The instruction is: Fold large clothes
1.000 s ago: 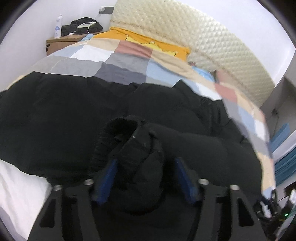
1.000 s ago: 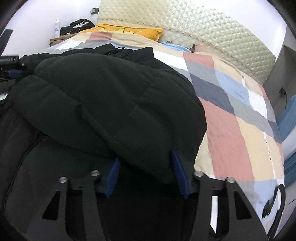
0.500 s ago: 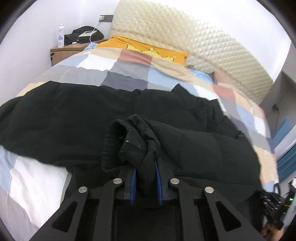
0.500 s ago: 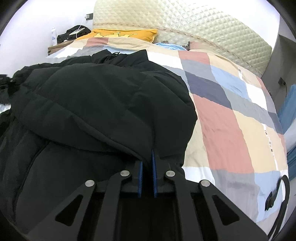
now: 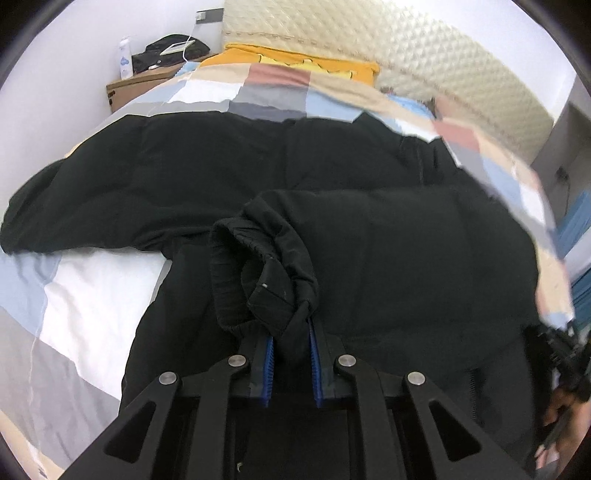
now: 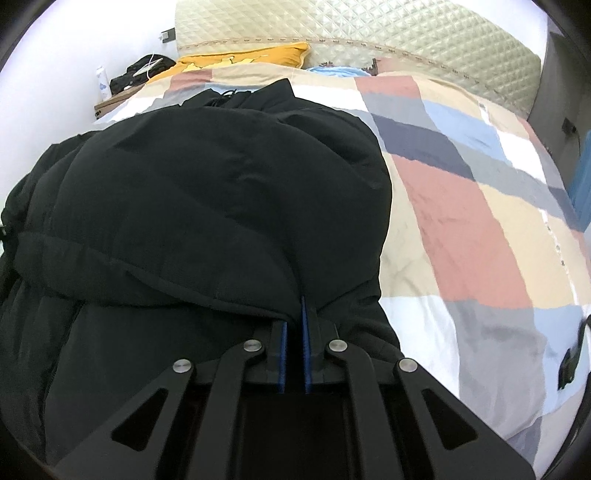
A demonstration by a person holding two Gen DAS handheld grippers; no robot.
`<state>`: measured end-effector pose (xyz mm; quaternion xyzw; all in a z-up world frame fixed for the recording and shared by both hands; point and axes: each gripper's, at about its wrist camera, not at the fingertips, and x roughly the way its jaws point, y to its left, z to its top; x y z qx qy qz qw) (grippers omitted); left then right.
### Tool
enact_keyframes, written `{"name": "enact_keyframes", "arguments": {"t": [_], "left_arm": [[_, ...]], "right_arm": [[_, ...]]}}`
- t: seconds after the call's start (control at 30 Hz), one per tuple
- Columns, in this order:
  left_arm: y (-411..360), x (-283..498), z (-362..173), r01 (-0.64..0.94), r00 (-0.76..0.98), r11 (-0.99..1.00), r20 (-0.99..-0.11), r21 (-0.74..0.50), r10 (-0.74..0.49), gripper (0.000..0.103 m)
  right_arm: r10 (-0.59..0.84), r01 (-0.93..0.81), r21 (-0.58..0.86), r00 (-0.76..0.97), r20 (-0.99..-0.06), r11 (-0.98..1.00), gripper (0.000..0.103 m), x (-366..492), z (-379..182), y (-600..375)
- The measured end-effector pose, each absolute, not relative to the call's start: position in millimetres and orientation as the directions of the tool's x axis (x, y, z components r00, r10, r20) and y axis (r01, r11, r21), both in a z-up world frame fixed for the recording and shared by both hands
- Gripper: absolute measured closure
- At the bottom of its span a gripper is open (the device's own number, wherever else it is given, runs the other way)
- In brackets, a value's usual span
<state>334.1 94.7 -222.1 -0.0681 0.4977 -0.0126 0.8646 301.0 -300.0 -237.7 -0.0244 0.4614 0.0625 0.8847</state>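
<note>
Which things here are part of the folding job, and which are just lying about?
In the job:
black padded jacket
its sleeve cuff, clamped in the left gripper
right gripper, clamped on the jacket's edge

Lying about:
yellow pillow
white bottle
black bag

Both tools are looking pretty much identical: the left tool (image 5: 291, 345) and right tool (image 6: 293, 325) are sporting matte black angular linkage arms with triangular cutouts, four silver round screws each, and ribbed blue pads (image 5: 269, 369) lining the fingers.

- The jacket (image 5: 229, 173) lies on the bed (image 6: 480, 236).
- A pillow (image 6: 243, 57) lies behind it, against the headboard (image 6: 369, 26).
- A nightstand (image 5: 136, 83) stands left of the bed.
</note>
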Motion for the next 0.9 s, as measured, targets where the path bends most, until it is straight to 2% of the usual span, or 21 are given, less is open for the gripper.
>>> {"name": "enact_keyframes", "arguments": {"t": [0.1,0.2,0.27,0.33,0.37,0.63,0.9], "left_arm": [[92,329,-217,-0.046,0.539,0.991,-0.838,-0.129,-0.084,0.086],[92,319,-205,-0.058,0.574,0.986,-0.814,-0.154,-0.093,0.080],[92,309,-200,-0.059,0.588,0.986,-0.803,-0.156,-0.092,0.073],[92,300,-195,-0.069,0.595,0.987,-0.801,-0.144,-0.075,0.049],[93,294,-193,-0.075,0.603,0.987,-0.794,-0.143,-0.069,0.046],[89,243,-172,-0.056,0.679,0.993,-0.733,-0.107,-0.041,0.044],[80,215,-163,-0.042,0.713,0.996,-0.700,-0.074,-0.022,0.044]], "right_arm": [[0.120,-0.106,0.070,0.587,-0.801,0.992,0.096,298,-233,-308],[0.159,-0.071,0.147,0.604,-0.781,0.987,0.089,290,-224,-318],[0.174,-0.057,0.177,0.615,-0.769,0.983,0.088,284,-217,-323],[0.191,-0.066,0.193,0.629,-0.754,0.979,0.088,275,-208,-324],[0.203,-0.073,0.204,0.641,-0.740,0.976,0.088,267,-201,-323],[0.259,-0.141,0.229,0.707,-0.658,0.963,0.088,229,-163,-312],[0.268,-0.169,0.216,0.739,-0.618,0.962,0.088,194,-149,-311]]}}
